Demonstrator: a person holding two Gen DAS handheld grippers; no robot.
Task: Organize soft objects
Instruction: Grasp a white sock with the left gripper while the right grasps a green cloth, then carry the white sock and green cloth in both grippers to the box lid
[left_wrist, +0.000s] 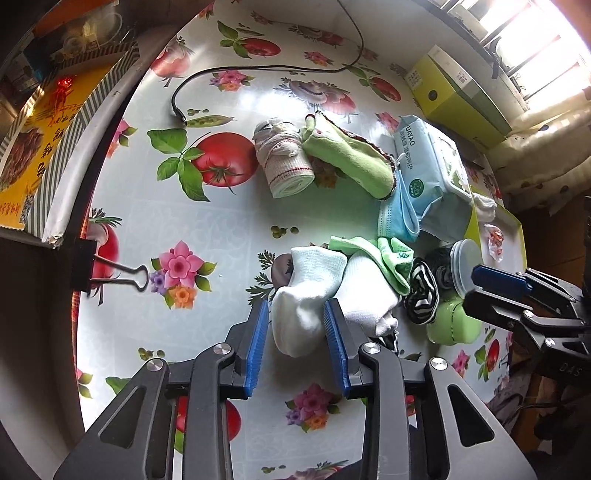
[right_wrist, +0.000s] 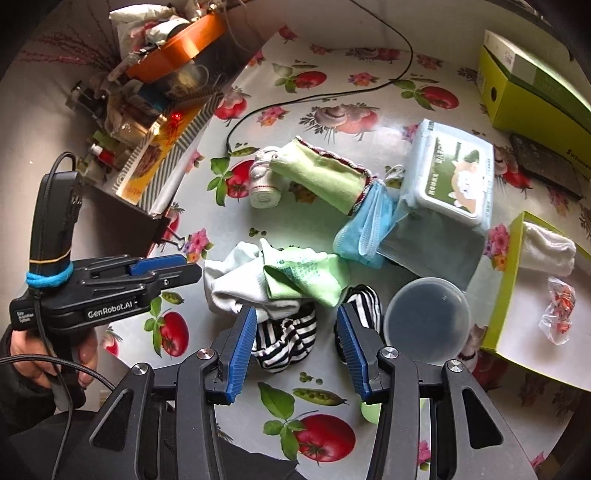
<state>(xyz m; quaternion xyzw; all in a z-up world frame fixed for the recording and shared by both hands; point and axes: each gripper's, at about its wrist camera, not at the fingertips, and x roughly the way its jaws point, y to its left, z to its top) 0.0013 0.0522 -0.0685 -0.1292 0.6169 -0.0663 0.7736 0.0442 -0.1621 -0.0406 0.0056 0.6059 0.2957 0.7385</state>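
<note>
The flowered tablecloth (left_wrist: 155, 221) carries everything, and most of the sorting looks undone. Largest of the soft things is the pack of wet wipes (right_wrist: 448, 173) at the far right, with a blue face mask (right_wrist: 364, 230) tucked against its near-left corner. To the left of these lie a rolled green cloth (right_wrist: 321, 173) and a rolled bandage (left_wrist: 282, 162), touching end to end (these rolled items may count as already tidied, though that is only a guess). At the right edge a yellow-green box (right_wrist: 506, 295) holds one white folded cloth (right_wrist: 546, 249), which suggests that one item has been put away.

Nearer the cameras sits a loose heap: white socks (left_wrist: 314, 291), a light green sock (right_wrist: 306, 273) on top, and a black-and-white striped sock (right_wrist: 284, 338). A clear plastic lid (right_wrist: 424, 317) lies just to the right.

The left gripper (left_wrist: 297, 328) stands part open with its jaws on either side of a white sock, one pad seemingly brushing it, nothing clamped. The right gripper (right_wrist: 295, 332) is likewise part open, its jaws straddling the striped sock without squeezing it. The heap is still to be separated and placed.
</note>
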